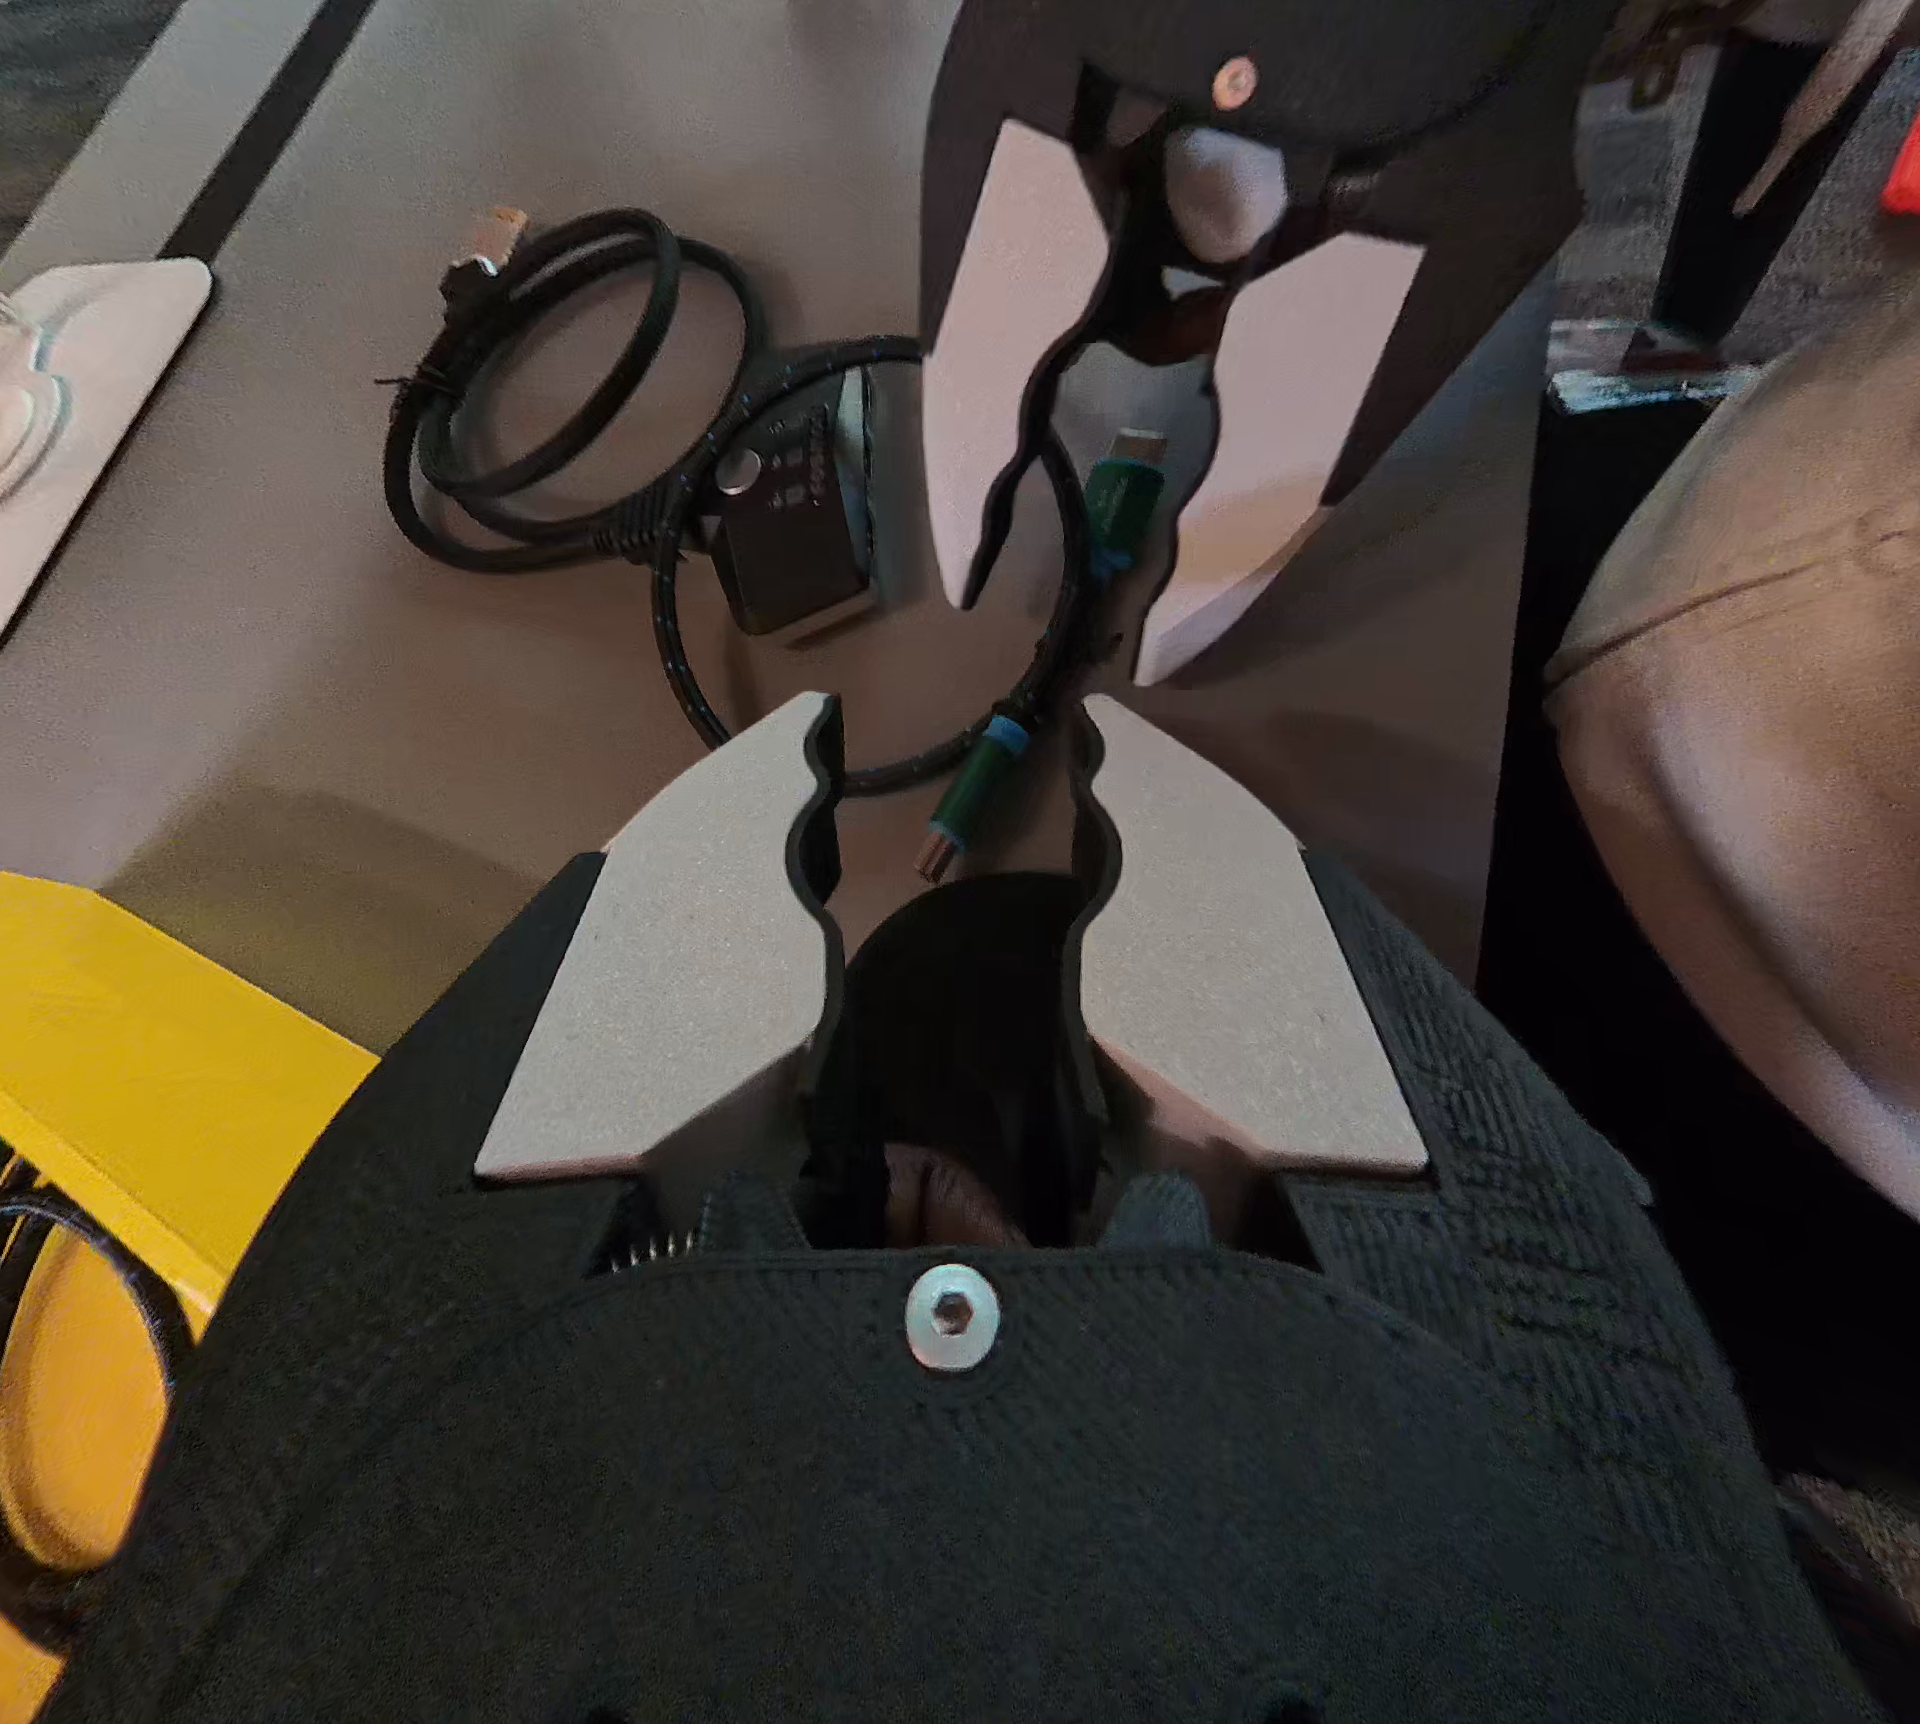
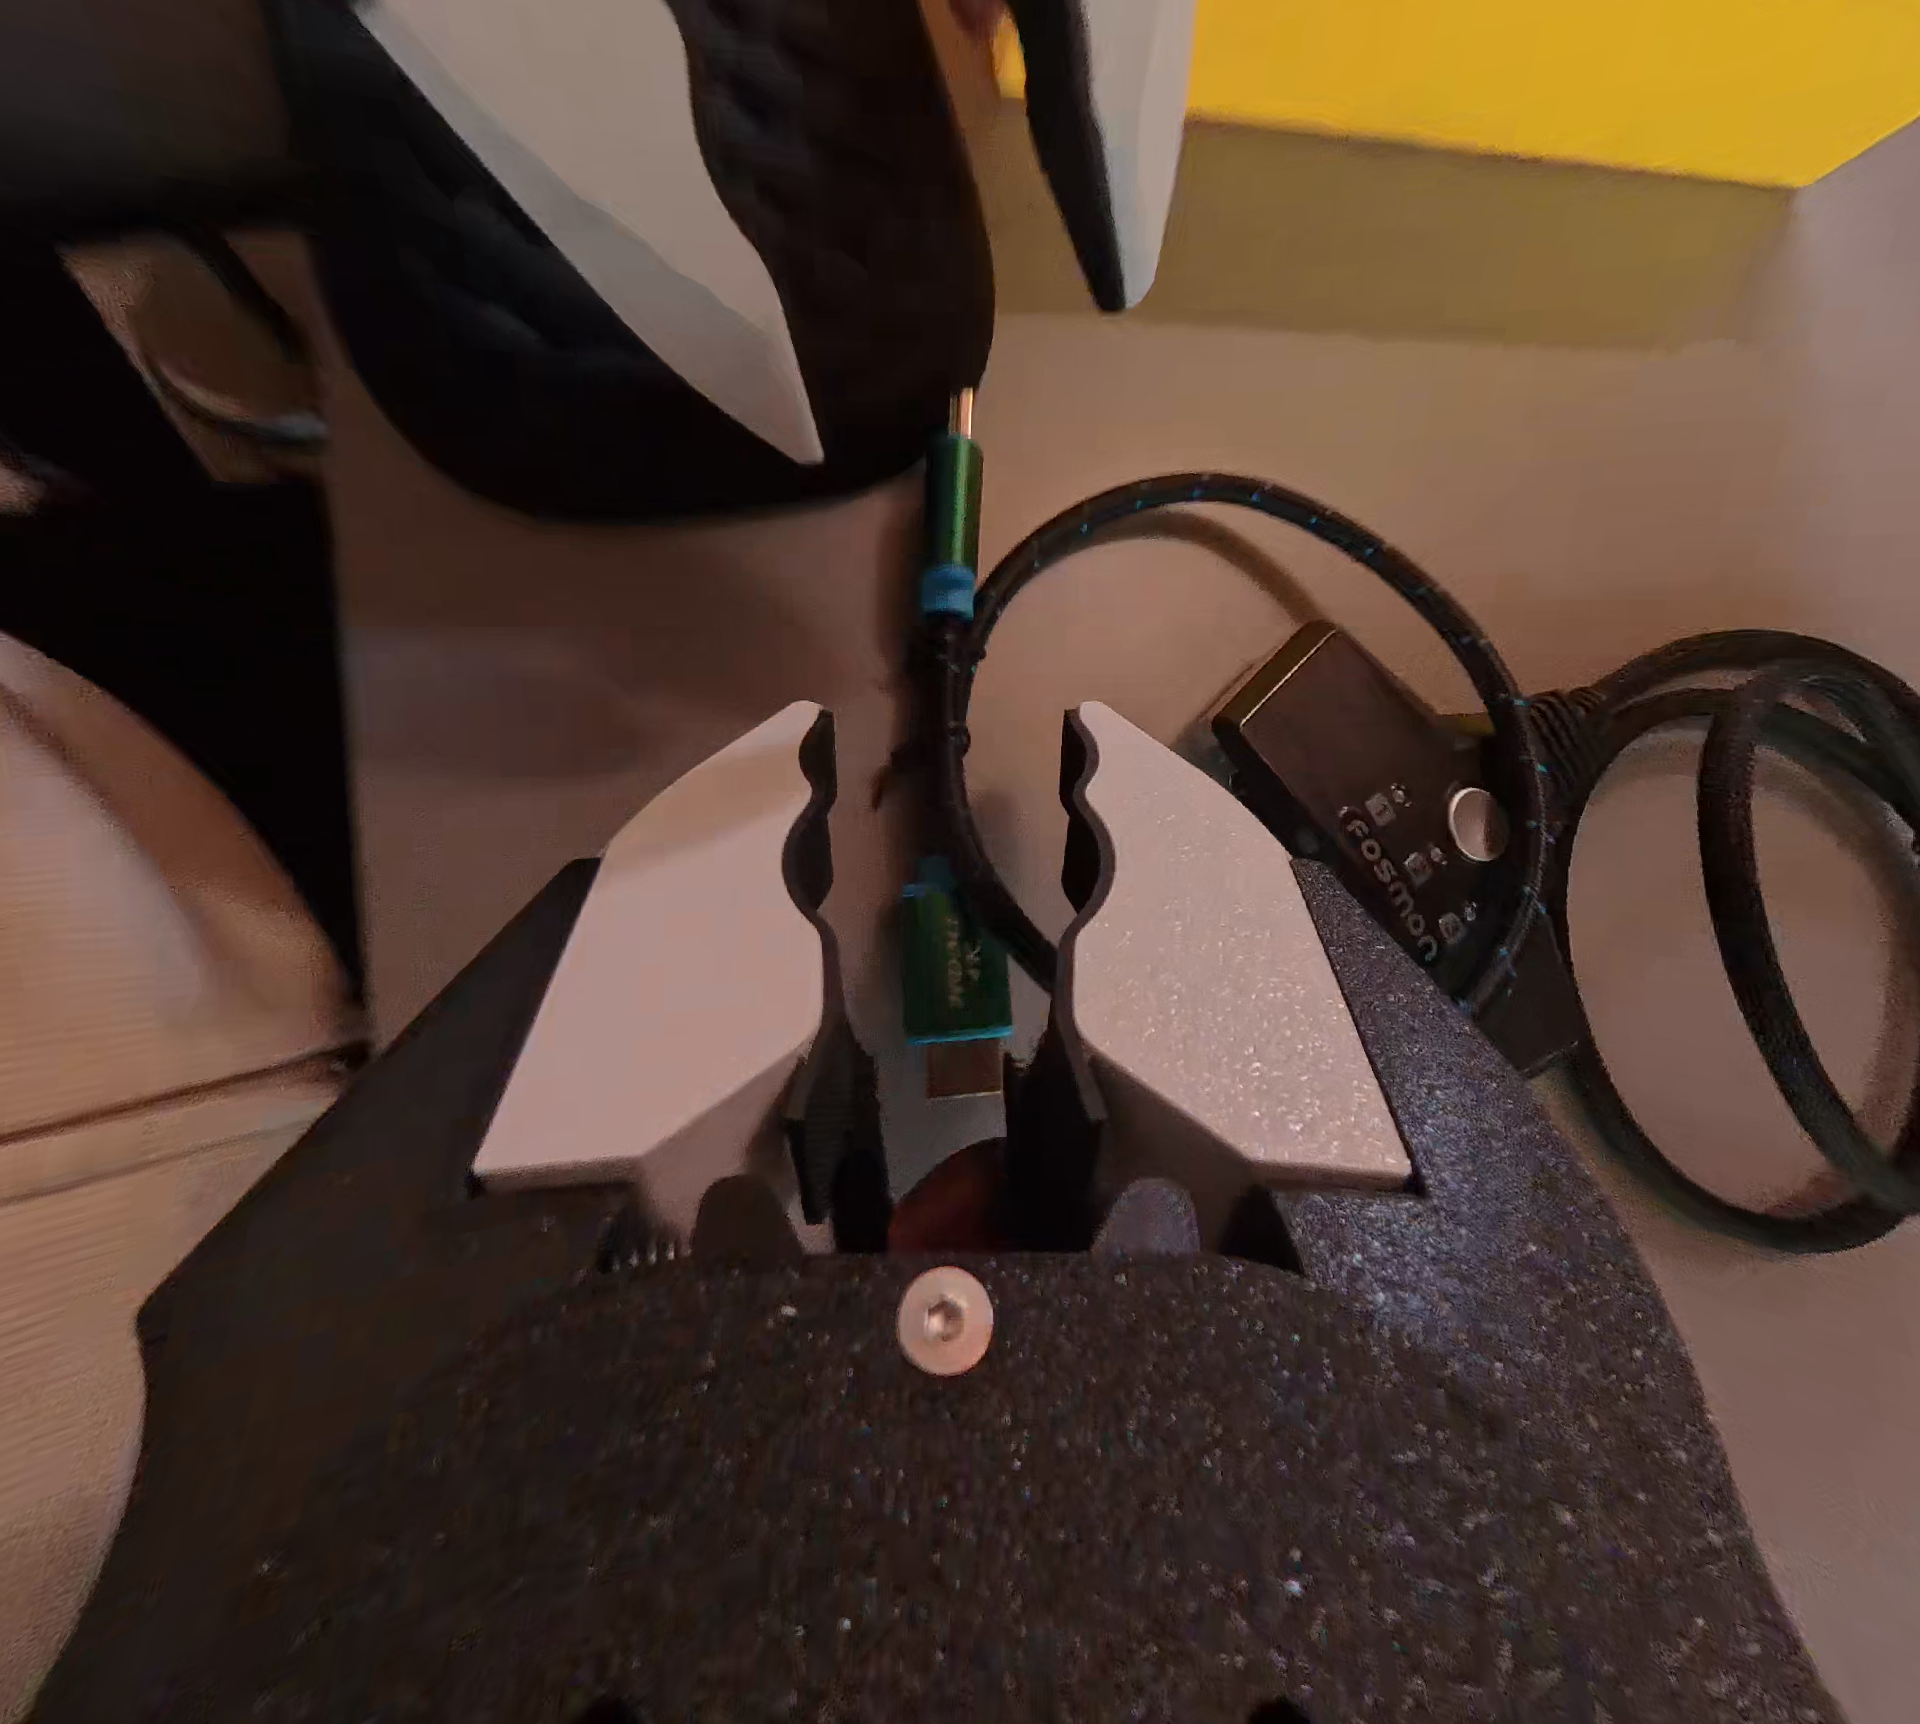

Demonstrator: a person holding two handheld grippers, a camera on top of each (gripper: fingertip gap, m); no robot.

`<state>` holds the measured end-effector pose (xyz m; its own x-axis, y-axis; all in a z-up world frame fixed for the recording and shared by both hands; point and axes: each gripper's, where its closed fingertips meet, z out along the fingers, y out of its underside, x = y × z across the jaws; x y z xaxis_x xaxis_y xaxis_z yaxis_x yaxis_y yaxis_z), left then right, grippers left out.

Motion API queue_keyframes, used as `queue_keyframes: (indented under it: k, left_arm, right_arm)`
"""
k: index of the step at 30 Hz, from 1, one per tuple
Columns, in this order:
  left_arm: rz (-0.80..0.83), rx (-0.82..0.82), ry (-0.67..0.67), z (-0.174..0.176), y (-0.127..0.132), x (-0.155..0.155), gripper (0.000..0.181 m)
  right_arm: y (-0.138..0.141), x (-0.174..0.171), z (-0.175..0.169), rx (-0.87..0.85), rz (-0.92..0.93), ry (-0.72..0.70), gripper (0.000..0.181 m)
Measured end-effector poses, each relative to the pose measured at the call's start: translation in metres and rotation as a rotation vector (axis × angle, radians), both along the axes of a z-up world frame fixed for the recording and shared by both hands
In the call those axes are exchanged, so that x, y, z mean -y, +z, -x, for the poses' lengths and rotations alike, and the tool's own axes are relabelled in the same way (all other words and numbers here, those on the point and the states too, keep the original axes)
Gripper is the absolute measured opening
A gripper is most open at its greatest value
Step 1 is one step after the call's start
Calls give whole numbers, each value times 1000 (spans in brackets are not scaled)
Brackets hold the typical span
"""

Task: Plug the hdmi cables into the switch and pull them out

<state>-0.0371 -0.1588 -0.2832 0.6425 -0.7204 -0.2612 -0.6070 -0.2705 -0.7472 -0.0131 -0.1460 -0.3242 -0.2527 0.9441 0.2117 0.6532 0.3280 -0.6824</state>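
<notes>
Both claws gape, gripping nothing, tips facing each other over the green-plug cable [image 1: 1039,635], likely lining up a grab. Left gripper [image 1: 956,729] hovers above one plug [image 1: 961,801], right gripper [image 2: 945,729] above the other [image 2: 956,978]. The switch [image 1: 795,521] lies just beside that loop, unplugged.

Dim, warm indoor light, brighter toward the upper left of the left wrist view. Soft shadows under the yellow box [image 1: 156,1030] and coiled cable [image 1: 540,386]. Strong fisheye bending at the edges. Motion blur on the far gripper [image 2: 966,386], upper left of the right wrist view.
</notes>
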Motion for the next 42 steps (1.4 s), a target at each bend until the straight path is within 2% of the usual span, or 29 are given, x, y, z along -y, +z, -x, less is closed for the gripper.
queue_keyframes:
  k: [1, 4, 8, 11, 14, 18, 21, 24, 27, 30, 31, 33, 35, 36, 39, 40, 42]
  left_arm:
    - [13, -27, -5, 1, -5, 1, 41]
    - [43, -107, -41, 4, -20, 3, 41]
    - [-13, -127, -116, -8, -22, 0, 31]
    - [-57, -124, -140, -15, -21, -6, 28]
    - [-109, -107, -135, -22, -15, -12, 14]
    - [-139, -72, -78, -23, -10, -19, 15]
    - [-123, -42, -28, -23, -12, -22, 26]
    - [-124, 29, -24, -33, -10, -22, 16]
    - [-240, 36, 3, -36, 5, -27, 14]
    - [-504, -53, 55, -32, 36, -37, 13]
    - [-589, -122, 75, -30, 44, -41, 13]
    - [-766, -282, 116, -25, 57, -49, 13]
    - [-860, -318, 126, -27, 66, -54, 12]
    - [-888, -287, 122, -31, 70, -56, 12]
    - [-956, -188, 88, -47, 83, -60, 12]
    - [-976, -181, 64, -53, 86, -61, 12]
    - [-990, -201, 5, -65, 86, -63, 12]
  right_arm:
    - [-9, -3, 1, 52, -36, 11, 35]
    - [-11, 0, 3, 79, -48, 92, 14]
    - [1, -13, -2, 27, -296, 213, 11]
    - [14, -13, -6, -40, -388, 304, 11]
    - [27, -23, -9, -82, -464, 305, 10]
    - [36, -29, -12, -134, -496, 318, 10]
    - [42, -29, -14, -183, -514, 326, 10]
    - [44, -30, -16, -204, -508, 325, 10]
    - [48, -36, -17, -249, -444, 239, 11]
    - [86, -44, -17, -497, -227, 35, 17]
    - [98, -45, -19, -585, -96, -44, 19]
    - [122, -42, -27, -773, 279, -174, 21]
    - [134, -49, -38, -914, 588, -286, 25]
    - [132, -48, -39, -934, 740, -311, 25]
    - [119, -35, -24, -843, 1151, -279, 55]
    - [120, -33, -20, -840, 1260, -251, 57]
    - [138, -41, -22, -957, 1453, -183, 43]
